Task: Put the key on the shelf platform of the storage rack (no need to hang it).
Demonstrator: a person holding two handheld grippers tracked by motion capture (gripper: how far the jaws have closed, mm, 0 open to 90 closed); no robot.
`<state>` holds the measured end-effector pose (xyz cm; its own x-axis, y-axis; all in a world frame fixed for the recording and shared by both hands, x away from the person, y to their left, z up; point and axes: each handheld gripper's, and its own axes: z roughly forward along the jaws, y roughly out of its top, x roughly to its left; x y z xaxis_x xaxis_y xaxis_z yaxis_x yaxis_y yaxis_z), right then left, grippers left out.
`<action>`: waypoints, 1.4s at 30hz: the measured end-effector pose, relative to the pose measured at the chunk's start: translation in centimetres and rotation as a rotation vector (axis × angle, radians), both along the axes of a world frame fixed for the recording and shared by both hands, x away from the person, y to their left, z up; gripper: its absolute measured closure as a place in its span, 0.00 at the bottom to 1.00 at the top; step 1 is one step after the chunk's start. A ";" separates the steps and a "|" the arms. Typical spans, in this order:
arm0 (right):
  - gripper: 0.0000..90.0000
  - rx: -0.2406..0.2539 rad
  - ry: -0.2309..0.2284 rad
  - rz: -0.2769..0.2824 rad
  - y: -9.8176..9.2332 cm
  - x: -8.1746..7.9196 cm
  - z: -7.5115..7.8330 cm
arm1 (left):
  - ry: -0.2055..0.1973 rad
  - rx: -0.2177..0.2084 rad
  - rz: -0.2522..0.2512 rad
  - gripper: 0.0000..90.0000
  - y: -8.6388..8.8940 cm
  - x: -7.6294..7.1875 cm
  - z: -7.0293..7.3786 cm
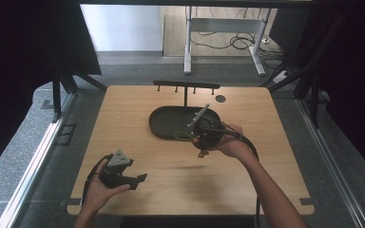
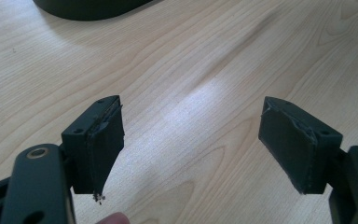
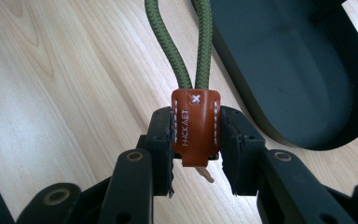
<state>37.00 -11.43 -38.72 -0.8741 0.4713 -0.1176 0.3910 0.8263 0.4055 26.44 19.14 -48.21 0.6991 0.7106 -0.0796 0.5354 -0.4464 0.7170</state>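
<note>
Leather tab (image 3: 196,128) clamped between right tongs (image 3: 196,149), cord (image 3: 186,42) trailing ahead.

High view: fixed camera above the near edge of the wooden table (image 1: 138,180), facing forward and down, taking in the whole tabletop and the floor beyond. Left gripper view: rides low on the left gripper (image 1: 134,179), close above the table (image 2: 191,70), with the black tray (image 2: 88,7) at its far edge. Right gripper view: close over the same tray (image 3: 284,70), near its right gripper (image 3: 196,154). All three views share the tray (image 1: 164,124) and the surrounding wood.
</note>
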 end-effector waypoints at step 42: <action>0.74 -0.010 -0.002 -0.085 -1.1 4.6 0.8 | -0.004 -0.006 -0.002 0.25 0.0 -0.1 0.1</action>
